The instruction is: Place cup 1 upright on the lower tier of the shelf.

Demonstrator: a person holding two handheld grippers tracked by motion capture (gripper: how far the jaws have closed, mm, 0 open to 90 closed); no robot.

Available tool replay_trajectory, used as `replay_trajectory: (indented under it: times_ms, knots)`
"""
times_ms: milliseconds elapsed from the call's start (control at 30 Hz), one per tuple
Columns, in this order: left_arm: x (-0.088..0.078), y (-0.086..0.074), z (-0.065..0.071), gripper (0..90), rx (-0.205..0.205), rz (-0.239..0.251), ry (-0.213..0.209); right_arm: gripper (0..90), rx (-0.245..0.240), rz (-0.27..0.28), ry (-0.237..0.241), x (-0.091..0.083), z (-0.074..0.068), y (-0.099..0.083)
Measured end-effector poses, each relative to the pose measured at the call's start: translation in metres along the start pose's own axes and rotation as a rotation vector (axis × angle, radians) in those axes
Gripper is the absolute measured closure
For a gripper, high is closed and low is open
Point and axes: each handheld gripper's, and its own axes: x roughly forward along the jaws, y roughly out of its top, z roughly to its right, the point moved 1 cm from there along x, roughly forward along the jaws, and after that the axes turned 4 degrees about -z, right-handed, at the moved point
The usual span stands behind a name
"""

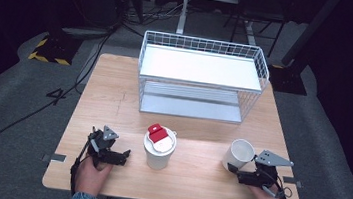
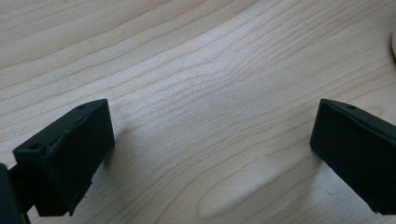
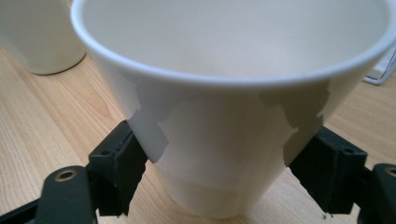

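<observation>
An open white paper cup [image 1: 240, 153] stands on the wooden table [image 1: 114, 97] at the front right. My right gripper [image 1: 231, 168] is shut on it; in the right gripper view both jaws press the lower sides of the cup [image 3: 229, 116], gripper [image 3: 224, 158]. A second white cup [image 1: 159, 150] with a lid and a red tab [image 1: 159, 133] stands at the front middle, and its base [image 3: 39, 32] shows to the left in the right gripper view. My left gripper [image 1: 125, 155] rests open at the front left, a short way from the lidded cup, with bare wood between its jaws [image 2: 212, 149].
A white wire shelf basket [image 1: 206, 45] with two tiers stands at the back of the table. Bare wood lies between it and the cups. Cables and stands lie on the grey floor beyond the table.
</observation>
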Motion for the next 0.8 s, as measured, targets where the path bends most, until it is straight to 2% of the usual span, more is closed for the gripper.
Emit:
replay_trajectory:
  times_ms: [533,800]
  knots:
    - [0.001,0.002,0.000,0.3,-0.009,0.000,0.002,23.8,0.001,-0.004,-0.020,-0.006,0.004,0.033]
    - [0.001,0.002,0.000,0.4,-0.007,-0.002,0.003,23.8,0.013,-0.013,-0.030,0.004,0.009,0.056]
